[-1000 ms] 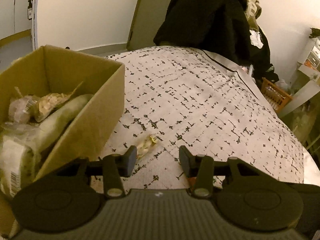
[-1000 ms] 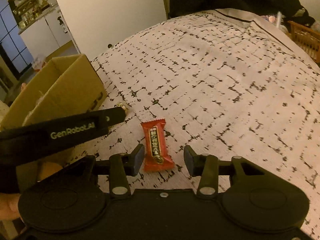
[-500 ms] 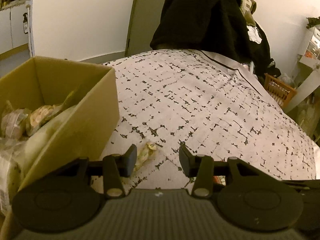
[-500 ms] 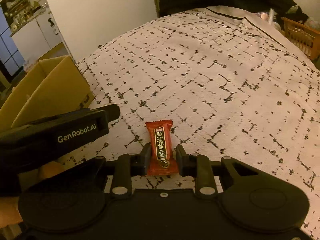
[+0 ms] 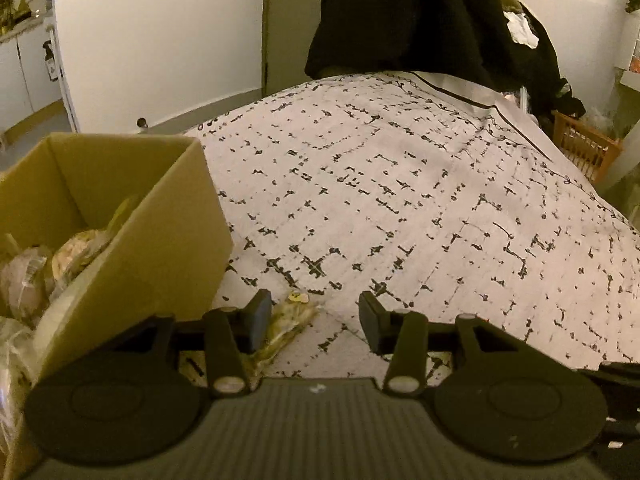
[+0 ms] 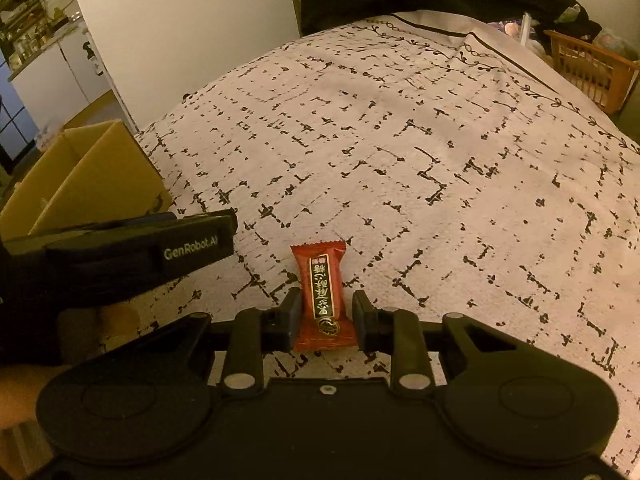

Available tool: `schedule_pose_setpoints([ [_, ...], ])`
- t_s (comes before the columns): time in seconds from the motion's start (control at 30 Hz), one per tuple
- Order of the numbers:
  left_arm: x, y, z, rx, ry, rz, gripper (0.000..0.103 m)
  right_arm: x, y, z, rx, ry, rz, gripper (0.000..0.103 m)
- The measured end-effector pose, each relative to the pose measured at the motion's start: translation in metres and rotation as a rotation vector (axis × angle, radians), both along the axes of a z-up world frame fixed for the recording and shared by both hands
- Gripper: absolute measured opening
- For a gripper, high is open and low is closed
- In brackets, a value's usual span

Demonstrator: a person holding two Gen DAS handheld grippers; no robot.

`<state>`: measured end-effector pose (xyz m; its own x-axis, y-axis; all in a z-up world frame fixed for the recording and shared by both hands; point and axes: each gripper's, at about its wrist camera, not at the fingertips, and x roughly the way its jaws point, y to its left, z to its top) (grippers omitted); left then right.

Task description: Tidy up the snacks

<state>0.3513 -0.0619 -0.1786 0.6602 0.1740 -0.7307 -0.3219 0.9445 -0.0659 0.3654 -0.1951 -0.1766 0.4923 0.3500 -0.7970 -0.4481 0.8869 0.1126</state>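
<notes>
A red candy packet (image 6: 324, 296) with black lettering lies on the patterned tablecloth (image 6: 400, 140). My right gripper (image 6: 326, 316) is shut on it, one pad against each long side. In the left wrist view a small yellow wrapped candy (image 5: 292, 318) lies on the cloth between the fingers of my left gripper (image 5: 314, 320), close to the left finger (image 5: 256, 316). That gripper is open and its right pad stands clear of the candy. A cardboard box (image 5: 168, 240) to the left holds several wrapped snacks (image 5: 52, 268). The left gripper's body (image 6: 120, 252) shows in the right wrist view.
The box (image 6: 80, 184) stands at the table's left edge. Dark clothing (image 5: 400, 20) hangs past the far end of the table. A wooden crate (image 5: 588, 156) sits off the right side. A person's hand (image 6: 12, 396) shows low on the left.
The right jaws have closed onto the red packet. The left gripper has slid forward so the yellow candy now lies between its fingers, and the box has drifted left in its view.
</notes>
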Motion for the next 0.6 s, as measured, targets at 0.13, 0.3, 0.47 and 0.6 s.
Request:
schedule_pose_setpoints([
  [0.13, 0.008, 0.000, -0.004, 0.026, 0.038, 0.007, 0.044, 0.000, 0.000, 0.000, -0.001, -0.002, -0.006, 0.027],
  [0.3, 0.009, 0.008, -0.006, -0.034, 0.091, 0.048, 0.028, 0.000, -0.002, 0.002, -0.003, -0.006, -0.016, 0.027],
  [0.47, -0.006, 0.011, -0.005, -0.079, 0.108, 0.043, 0.012, 0.001, -0.001, 0.002, -0.009, -0.010, -0.022, 0.027],
  [0.6, -0.018, 0.013, -0.005, -0.113, 0.095, 0.037, 0.005, -0.001, 0.000, 0.003, -0.005, -0.018, -0.013, 0.024],
])
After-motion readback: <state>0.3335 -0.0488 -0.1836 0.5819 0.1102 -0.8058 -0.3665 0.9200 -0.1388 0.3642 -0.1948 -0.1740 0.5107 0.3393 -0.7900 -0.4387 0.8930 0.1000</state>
